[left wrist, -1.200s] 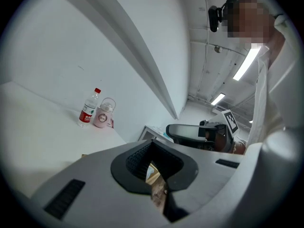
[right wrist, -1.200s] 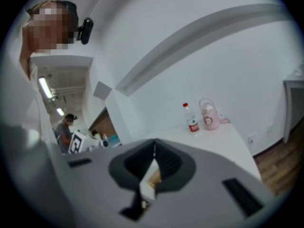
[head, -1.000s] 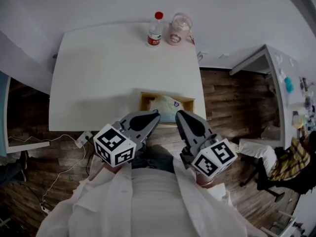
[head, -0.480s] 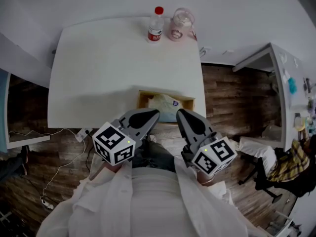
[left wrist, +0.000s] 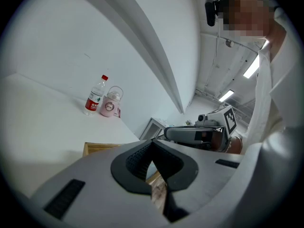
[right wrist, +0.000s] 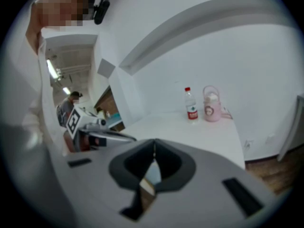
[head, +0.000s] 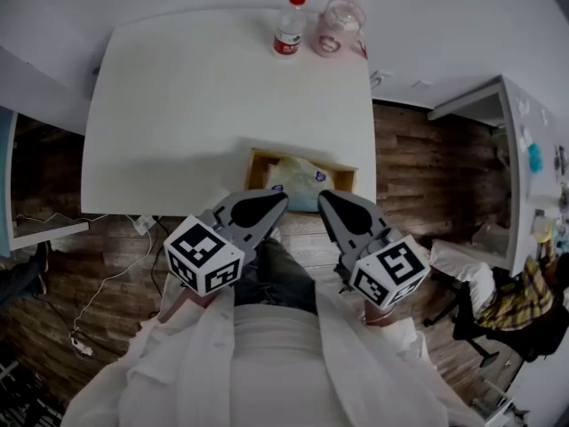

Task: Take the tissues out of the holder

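A wooden tissue holder [head: 260, 160] sits at the near edge of the white table [head: 196, 105], with a pale pack of tissues [head: 298, 176] lying in it. My left gripper [head: 277, 199] and right gripper [head: 325, 197] hover side by side just short of the holder, over the table's front edge. Both are shut and empty. In the left gripper view the shut jaws [left wrist: 153, 145] point past the holder's wooden rim [left wrist: 100, 147], and the right gripper [left wrist: 194, 134] shows beyond them. In the right gripper view the jaws [right wrist: 154, 147] are shut too, and the holder is hidden behind them.
A clear water bottle with a red cap [head: 289, 23] and a pink lidded cup [head: 338, 29] stand at the table's far edge. A second white desk [head: 520, 176] stands to the right over wooden floor [head: 418, 176]. Cables [head: 107, 274] lie on the floor at the left.
The head view has shifted, so the table and holder sit a little differently in frame. Both grippers stay shut and side by side before the holder.
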A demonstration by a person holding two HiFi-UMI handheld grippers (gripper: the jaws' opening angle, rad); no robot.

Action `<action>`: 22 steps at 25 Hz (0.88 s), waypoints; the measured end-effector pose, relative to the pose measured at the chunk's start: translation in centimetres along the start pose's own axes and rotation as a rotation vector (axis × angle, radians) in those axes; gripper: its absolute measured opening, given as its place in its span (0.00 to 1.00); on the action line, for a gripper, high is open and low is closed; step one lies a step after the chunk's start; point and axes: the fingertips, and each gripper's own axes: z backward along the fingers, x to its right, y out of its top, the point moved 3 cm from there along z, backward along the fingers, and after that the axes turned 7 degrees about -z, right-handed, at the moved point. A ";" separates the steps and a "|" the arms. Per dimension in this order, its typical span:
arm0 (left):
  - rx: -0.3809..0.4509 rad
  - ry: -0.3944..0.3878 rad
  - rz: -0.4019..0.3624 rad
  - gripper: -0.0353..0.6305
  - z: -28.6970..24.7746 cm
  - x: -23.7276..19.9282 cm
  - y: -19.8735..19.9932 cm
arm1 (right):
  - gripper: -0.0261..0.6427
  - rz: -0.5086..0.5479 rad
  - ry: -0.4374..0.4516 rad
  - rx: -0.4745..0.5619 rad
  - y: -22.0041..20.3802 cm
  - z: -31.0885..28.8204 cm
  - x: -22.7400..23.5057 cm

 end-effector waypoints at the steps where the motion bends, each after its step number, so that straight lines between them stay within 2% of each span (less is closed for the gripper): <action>1: -0.002 0.004 0.003 0.07 0.0 -0.1 -0.1 | 0.06 0.008 -0.006 -0.015 -0.2 -0.2 0.3; 8: 0.008 0.022 0.028 0.07 0.0 -0.9 -0.3 | 0.06 0.085 -0.035 -0.097 -0.2 -1.7 1.9; 10: 0.009 0.027 0.034 0.07 0.0 -1.1 -0.4 | 0.09 0.117 -0.036 -0.117 0.0 -2.3 2.3; 17: 0.024 0.036 0.058 0.07 -0.3 -1.4 -0.7 | 0.17 0.262 0.009 -0.236 -0.4 -4.2 3.1; 22: 0.036 0.055 0.095 0.07 -0.3 -1.6 -1.0 | 0.18 0.334 0.036 -0.318 -0.9 -5.5 3.5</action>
